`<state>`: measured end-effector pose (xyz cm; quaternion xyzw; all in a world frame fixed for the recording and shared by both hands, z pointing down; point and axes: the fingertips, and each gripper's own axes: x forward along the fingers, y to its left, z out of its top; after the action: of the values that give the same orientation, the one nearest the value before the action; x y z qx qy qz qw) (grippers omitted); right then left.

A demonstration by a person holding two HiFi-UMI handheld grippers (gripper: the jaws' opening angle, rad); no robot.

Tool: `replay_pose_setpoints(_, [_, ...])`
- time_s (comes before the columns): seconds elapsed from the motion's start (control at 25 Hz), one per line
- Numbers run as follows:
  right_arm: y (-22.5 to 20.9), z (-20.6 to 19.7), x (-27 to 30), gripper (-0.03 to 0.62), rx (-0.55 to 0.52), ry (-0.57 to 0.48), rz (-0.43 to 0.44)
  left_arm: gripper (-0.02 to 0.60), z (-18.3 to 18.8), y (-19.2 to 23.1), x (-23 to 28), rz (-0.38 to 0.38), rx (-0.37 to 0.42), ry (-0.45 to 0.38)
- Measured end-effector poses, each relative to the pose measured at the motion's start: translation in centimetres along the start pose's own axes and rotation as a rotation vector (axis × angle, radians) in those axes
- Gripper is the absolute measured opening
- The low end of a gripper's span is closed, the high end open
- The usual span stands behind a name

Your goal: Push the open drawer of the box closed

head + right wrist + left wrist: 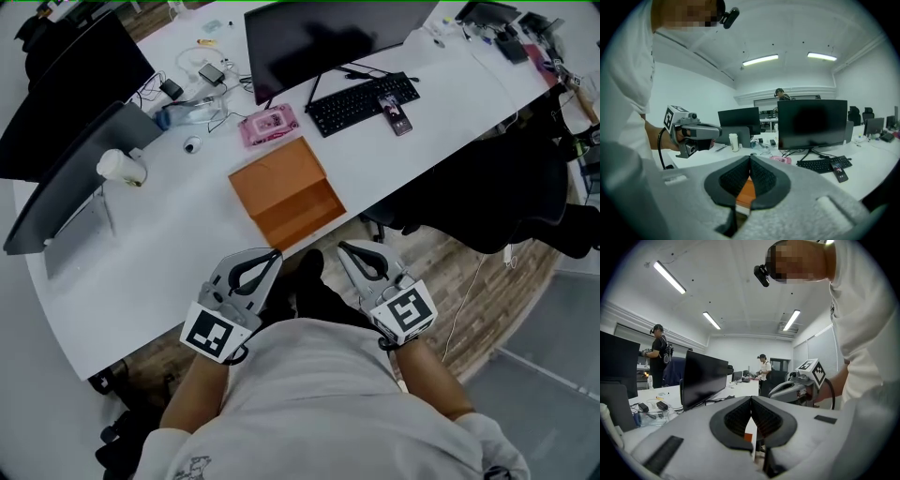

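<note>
So the person is standing at a white desk [441,103] holding both grippers low in front of the body, and neither one is touching anything. The left gripper [275,253] is clenched with nothing in it; in the left gripper view its jaws are meeting tip to tip. The right gripper [342,247] is looking the same, jaws pressed together and empty. They're sitting side by side off the desk's near edge, well apart from each other, both pointing toward 12 o'clock.

The orange box [272,173] is lying flat on the desk near the front edge, just past the gripper tips at 12 o'clock. Its drawer [305,216] is sticking out open on the side facing the person, at about 5 o'clock of the box, and reaching close to the desk edge. The left gripper's tip is hovering just short of the drawer's near corner, not touching as far as the head view is showing. The right gripper view is catching a bit of orange through the gap below its jaws.

Other stuff on the desk:
- a pink packet [269,124] at 12 o'clock of the box, just beside it
- a black keyboard [356,105] at 1 o'clock with a phone [395,113] lying on its right end
- a dark monitor [328,37] behind that
- a paper cup [122,167] tipped on its side, way over at 9 o'clock
</note>
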<state>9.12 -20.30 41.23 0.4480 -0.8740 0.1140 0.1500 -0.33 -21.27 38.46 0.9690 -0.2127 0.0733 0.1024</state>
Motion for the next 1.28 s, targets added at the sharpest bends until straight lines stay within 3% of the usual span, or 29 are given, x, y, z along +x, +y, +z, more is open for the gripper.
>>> replay_pose_setpoints(0.48, [-4.0,-7.9,3.5,0.003,0.1,0.12,0.049,0.0,-6.8,2.3,4.2,0.017,-0.04,0.1])
replay_pose_setpoints(1.28, [-3.9,-23.8,10.5,0.075,0.273,0.379,0.149,0.0,-17.9,5.7,6.5,0.079,-0.13,0.186])
